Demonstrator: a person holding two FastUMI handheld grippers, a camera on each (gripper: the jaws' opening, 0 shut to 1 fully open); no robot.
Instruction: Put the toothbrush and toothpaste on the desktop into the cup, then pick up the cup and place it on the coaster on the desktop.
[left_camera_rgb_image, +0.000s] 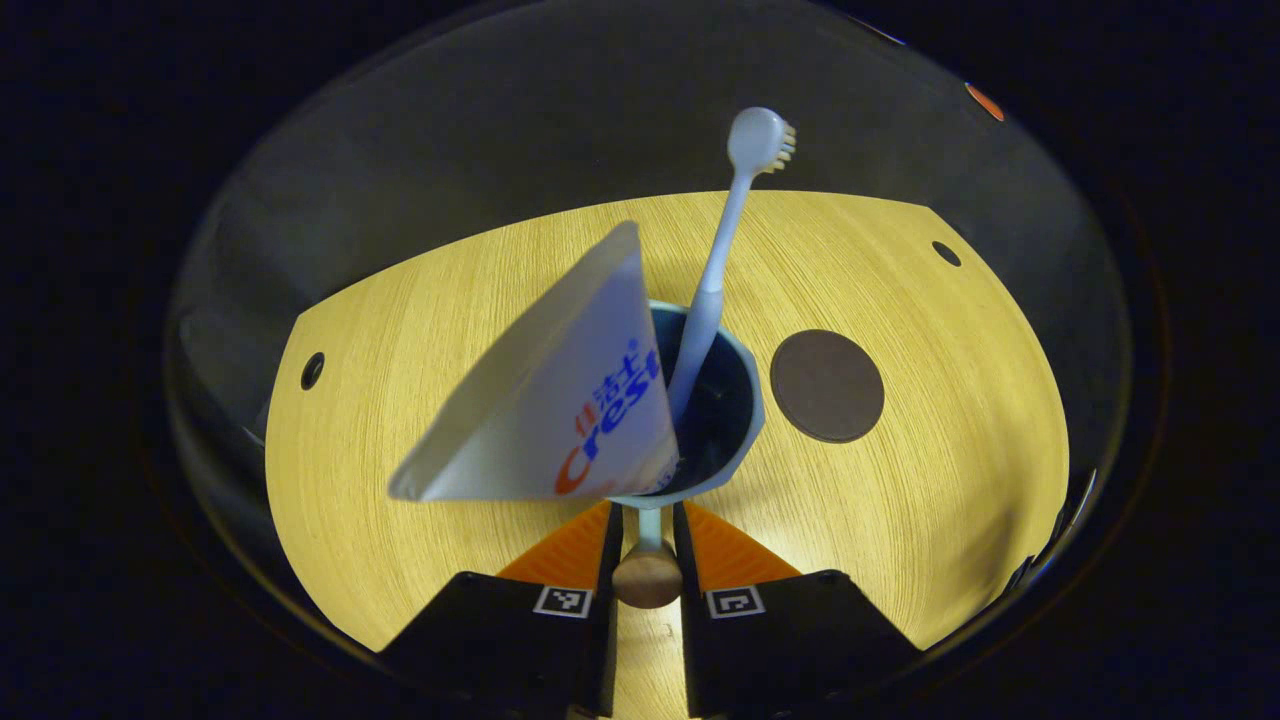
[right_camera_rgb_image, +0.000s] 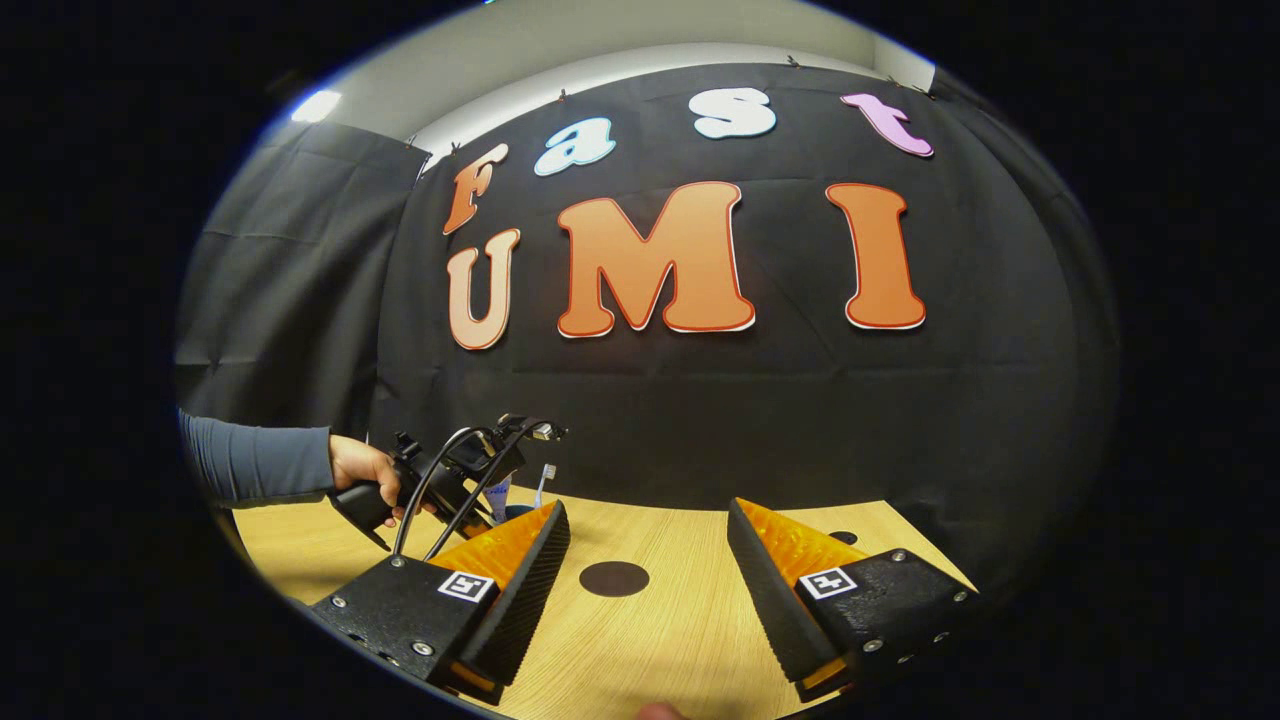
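- The left tongs (left_camera_rgb_image: 648, 530) are drawn narrow around the cup's handle (left_camera_rgb_image: 648, 575), a thin stem ending in a rounded wooden knob that sits between the two fingers; from this view they appear to press on it from both sides.
- The cup (left_camera_rgb_image: 735, 400) already carries both items: the toothpaste (left_camera_rgb_image: 560, 400) leans out over the rim toward the left, and the toothbrush (left_camera_rgb_image: 715, 270) stands tilted with its bristle head up and away.
- The coaster (left_camera_rgb_image: 827, 386), a dark round disc, lies on the surface (left_camera_rgb_image: 400, 400) just beside the cup, to its right in the left gripper view.
- The step in hand looks like carrying the cup to the coaster, so only a short sideways move is called for.
- Doing it well likely means keeping the cup level, since the toothpaste overhangs the rim and could tip out or pull the cup over.
- A slow, low move would suit, with the cup's base centred over the disc before it is set down.
- The grip on the thin handle may let the cup swing; holding firm until it rests flat seems wise.
- The right tongs (right_camera_rgb_image: 648, 560) stand wide and hold nothing, hovering above the surface with the coaster ahead between their fingers.
- A hand (right_camera_rgb_image: 360, 470) in a dark sleeve holds the left tongs farther off in the right gripper view.
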